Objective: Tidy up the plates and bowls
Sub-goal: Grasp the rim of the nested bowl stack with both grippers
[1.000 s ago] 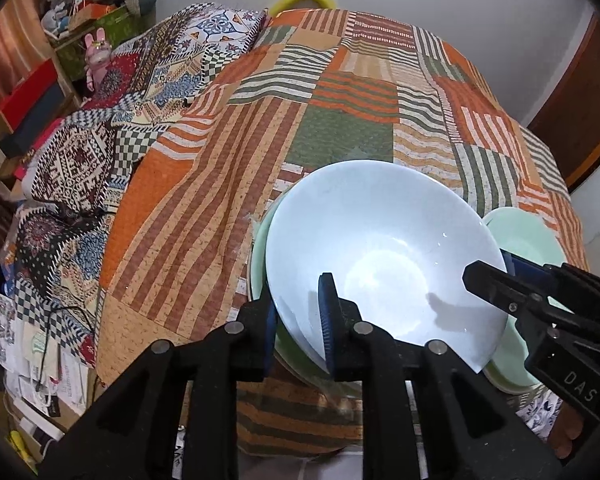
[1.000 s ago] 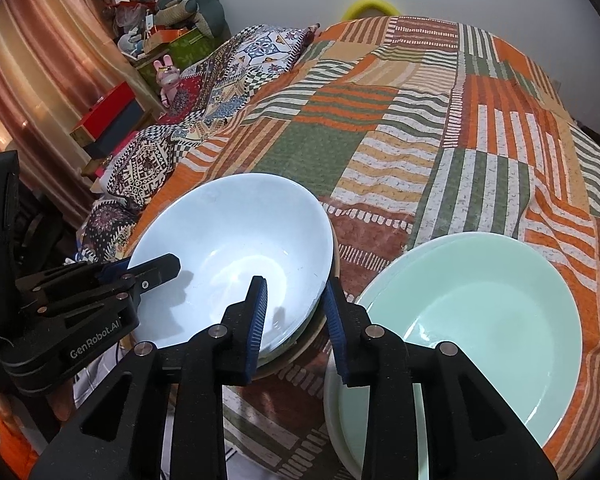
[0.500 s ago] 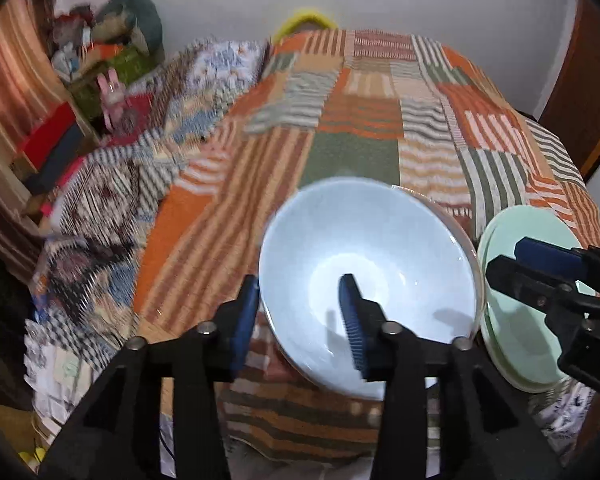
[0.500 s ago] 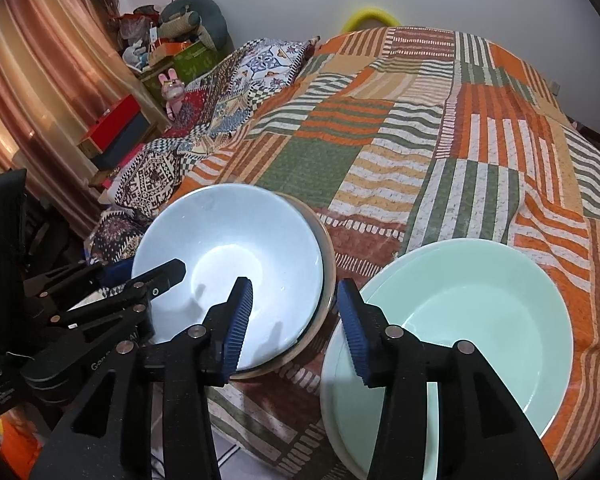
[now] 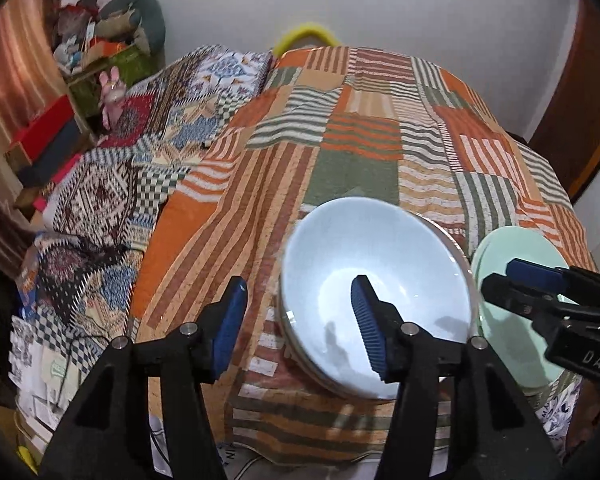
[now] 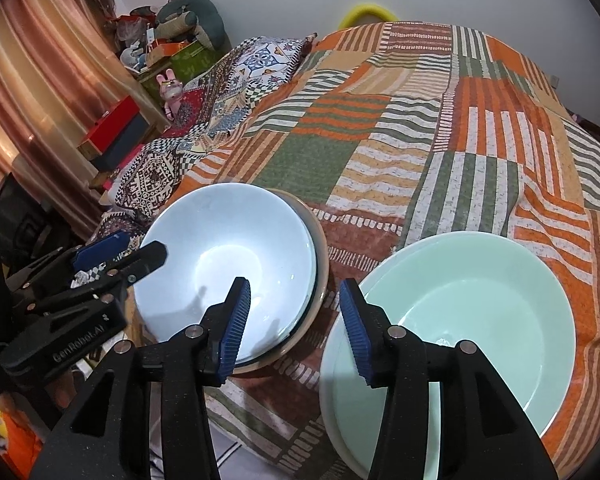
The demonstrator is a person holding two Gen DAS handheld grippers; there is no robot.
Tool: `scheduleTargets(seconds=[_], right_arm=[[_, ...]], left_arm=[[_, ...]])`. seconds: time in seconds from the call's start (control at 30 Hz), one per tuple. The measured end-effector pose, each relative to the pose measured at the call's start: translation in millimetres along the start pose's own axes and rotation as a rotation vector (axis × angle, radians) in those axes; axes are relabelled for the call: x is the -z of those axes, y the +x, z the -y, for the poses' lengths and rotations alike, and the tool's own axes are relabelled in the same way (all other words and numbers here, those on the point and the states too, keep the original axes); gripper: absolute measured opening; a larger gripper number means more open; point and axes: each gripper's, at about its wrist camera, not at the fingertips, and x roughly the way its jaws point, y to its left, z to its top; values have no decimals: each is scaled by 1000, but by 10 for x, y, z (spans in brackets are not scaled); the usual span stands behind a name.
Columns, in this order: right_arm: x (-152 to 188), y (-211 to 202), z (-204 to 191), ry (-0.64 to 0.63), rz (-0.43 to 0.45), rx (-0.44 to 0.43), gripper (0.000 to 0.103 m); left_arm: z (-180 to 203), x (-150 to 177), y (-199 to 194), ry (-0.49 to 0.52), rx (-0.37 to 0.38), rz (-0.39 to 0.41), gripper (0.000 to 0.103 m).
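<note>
Pale blue bowl point(image 6: 228, 264), mint green bowl point(image 6: 480, 304), orange, green and cream striped patchwork bedspread point(image 6: 400, 128), blue-padded black fingers point(image 6: 236, 320)

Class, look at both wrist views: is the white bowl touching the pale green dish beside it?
Apart. The right wrist view shows a strip of striped bedspread between the white bowl and the pale green dish.

Both grippers are black plastic with silver screws, ribbed blue fingers point(image 5: 370, 330) and white lettering.

both wrist views close, angled down, sharing white bowl point(image 5: 374, 280)
</note>
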Motion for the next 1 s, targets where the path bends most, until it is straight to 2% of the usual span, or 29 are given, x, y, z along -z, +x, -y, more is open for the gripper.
scheduleTargets(seconds=[0.27, 0.47, 0.73, 0.77, 0.83, 1.0], right_arm=[[-12, 149, 49, 21, -35, -1, 46], [-24, 276, 54, 43, -66, -49, 46], [-45, 425, 31, 38, -88, -33, 46], [-41, 443, 17, 31, -92, -35, 42], [-35, 473, -21, 11, -95, -23, 40], [-28, 514, -83, -27, -85, 21, 40]], left_arm=[[-127, 129, 246, -37, 68, -85, 54], [-182, 155, 394, -63, 114, -113, 54], [-261, 159, 574, -101, 133, -143, 54], [-280, 155, 601, -114, 138, -148, 53], [-309, 141, 623, -132, 157, -151, 51], [-289, 138, 626, -133, 195, -152, 36]])
